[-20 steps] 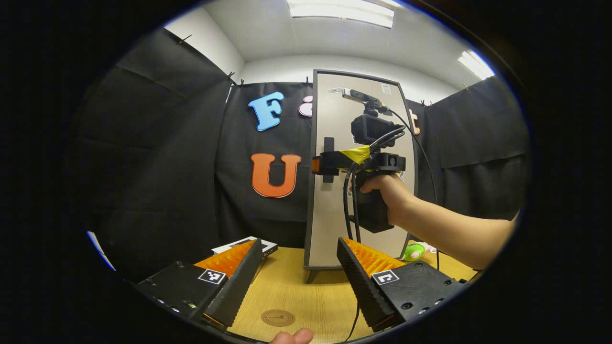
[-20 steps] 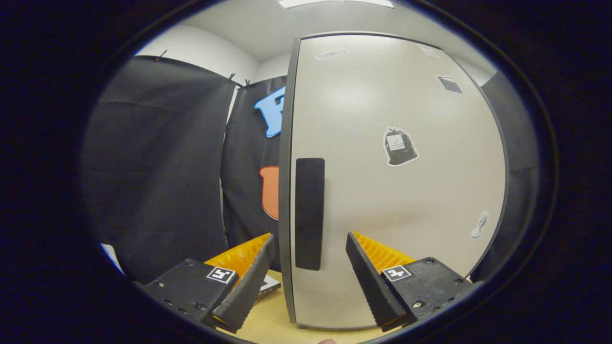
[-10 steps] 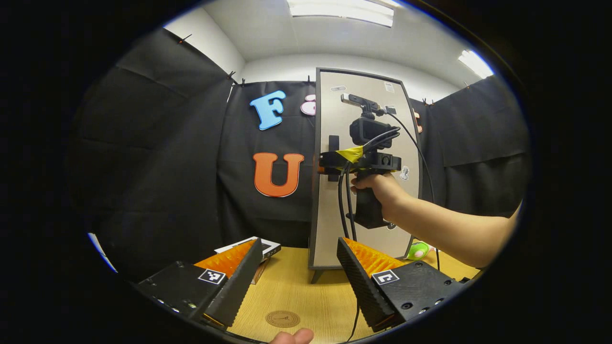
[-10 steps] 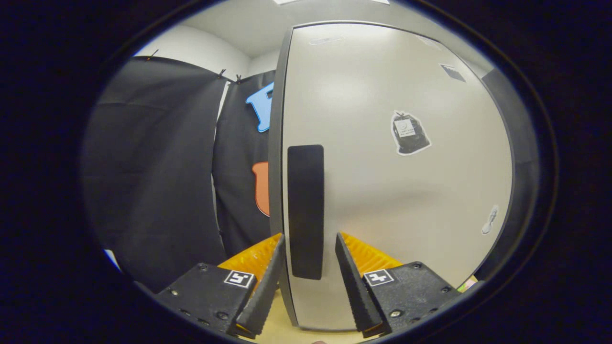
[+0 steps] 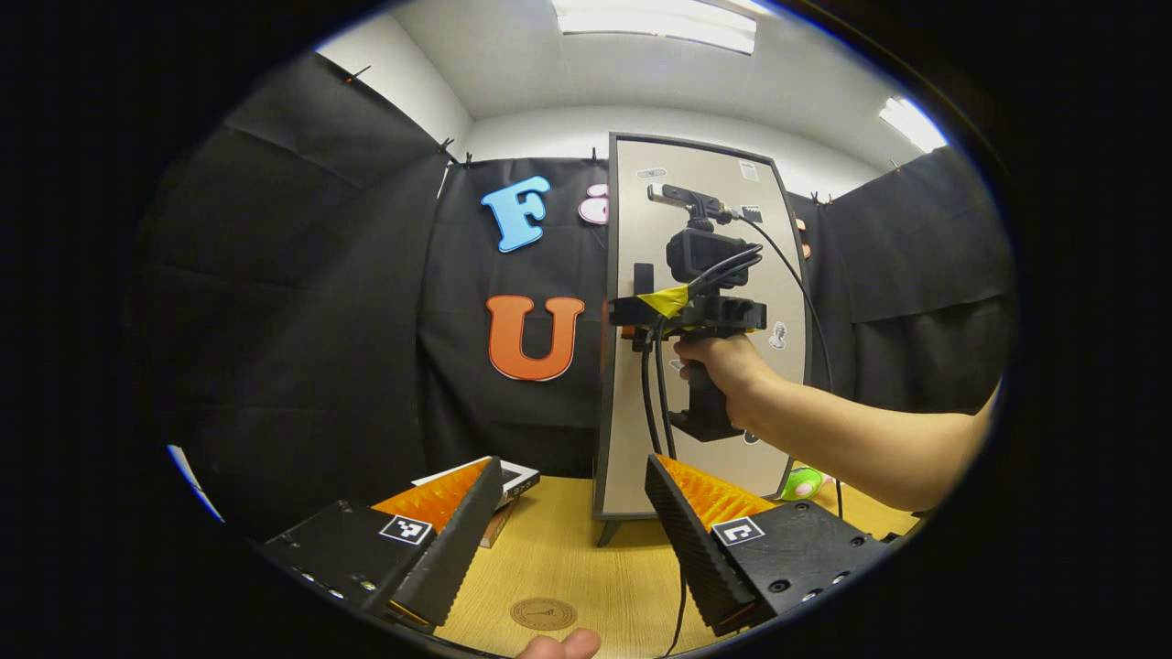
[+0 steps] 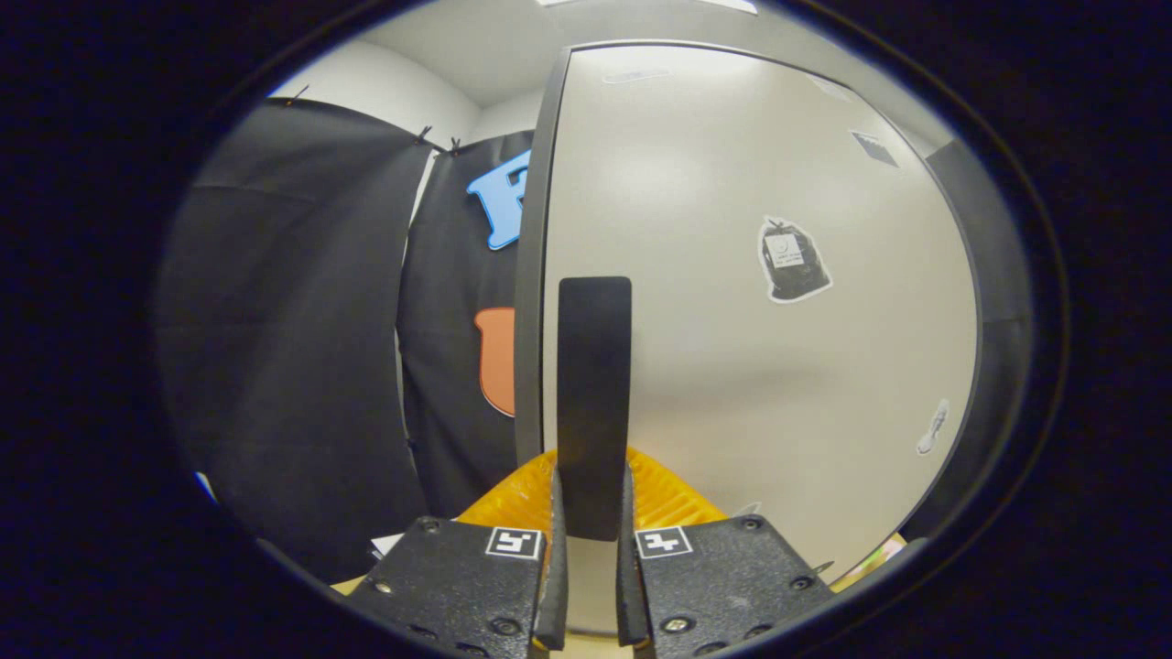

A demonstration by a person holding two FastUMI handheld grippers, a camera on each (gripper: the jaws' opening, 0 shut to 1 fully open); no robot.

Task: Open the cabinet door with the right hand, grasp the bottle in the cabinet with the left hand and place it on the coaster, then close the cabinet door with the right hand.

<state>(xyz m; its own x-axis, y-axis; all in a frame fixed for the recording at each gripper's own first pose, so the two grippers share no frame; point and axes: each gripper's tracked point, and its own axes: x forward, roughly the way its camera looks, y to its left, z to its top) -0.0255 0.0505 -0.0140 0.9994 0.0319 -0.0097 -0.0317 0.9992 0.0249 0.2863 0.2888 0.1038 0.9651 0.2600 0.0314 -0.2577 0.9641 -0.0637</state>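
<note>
Since the earlier frame, right gripper (image 6: 591,549) has clenched onto door handle (image 6: 593,403); left gripper (image 5: 572,535) hangs released above coaster (image 5: 543,613).

Staged recording booth in a lab-like room, black cloth walls (image 5: 302,302) clipped up behind and left of the fingers, white ceiling with strip lights (image 5: 655,18) above, wood-grain table (image 5: 586,558) under the fingers, freestanding cabinet (image 5: 705,320) straight ahead.
</note>
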